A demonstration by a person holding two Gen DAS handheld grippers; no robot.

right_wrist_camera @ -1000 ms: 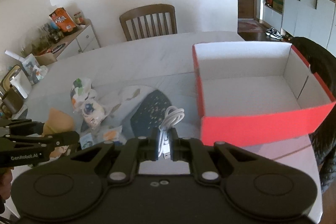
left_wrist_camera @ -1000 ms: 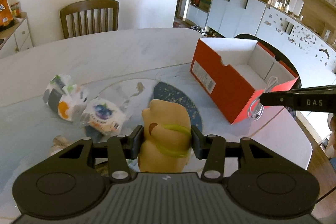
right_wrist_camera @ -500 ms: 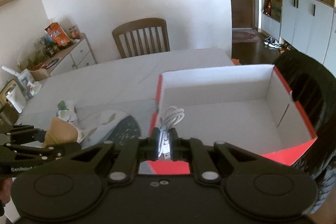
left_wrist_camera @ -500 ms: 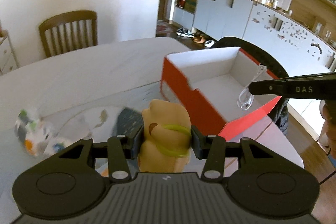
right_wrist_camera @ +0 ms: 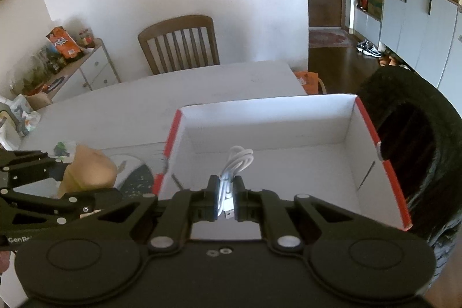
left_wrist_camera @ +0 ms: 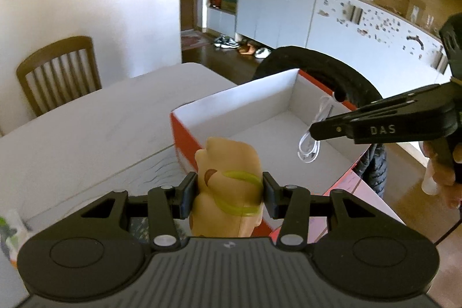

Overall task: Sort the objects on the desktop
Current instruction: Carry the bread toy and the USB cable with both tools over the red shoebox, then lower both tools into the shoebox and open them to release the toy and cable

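Observation:
My left gripper (left_wrist_camera: 229, 197) is shut on a tan toy figure (left_wrist_camera: 231, 163) with a yellow-green band, held just before the near corner of the red shoebox (left_wrist_camera: 184, 134). In the right wrist view that toy (right_wrist_camera: 89, 171) shows at the left, beside the box's left wall. My right gripper (right_wrist_camera: 226, 197) is shut on a coiled white USB cable (right_wrist_camera: 235, 163), held over the white inside of the box (right_wrist_camera: 288, 163). From the left wrist view the cable (left_wrist_camera: 313, 143) hangs from the right gripper's fingertips above the box floor.
The white table (left_wrist_camera: 86, 129) carries snack packets (left_wrist_camera: 11, 233) at the left and a dark mat (right_wrist_camera: 138, 179). A wooden chair (right_wrist_camera: 179, 44) stands at the far side. A black jacket (right_wrist_camera: 410, 134) hangs on a chair behind the box. A hand (left_wrist_camera: 444, 175) holds the right gripper's handle.
Both grippers have moved right toward the box with their loads. The cable has gone from before the box's front wall to over its inside. The toy has come up to the box's corner.

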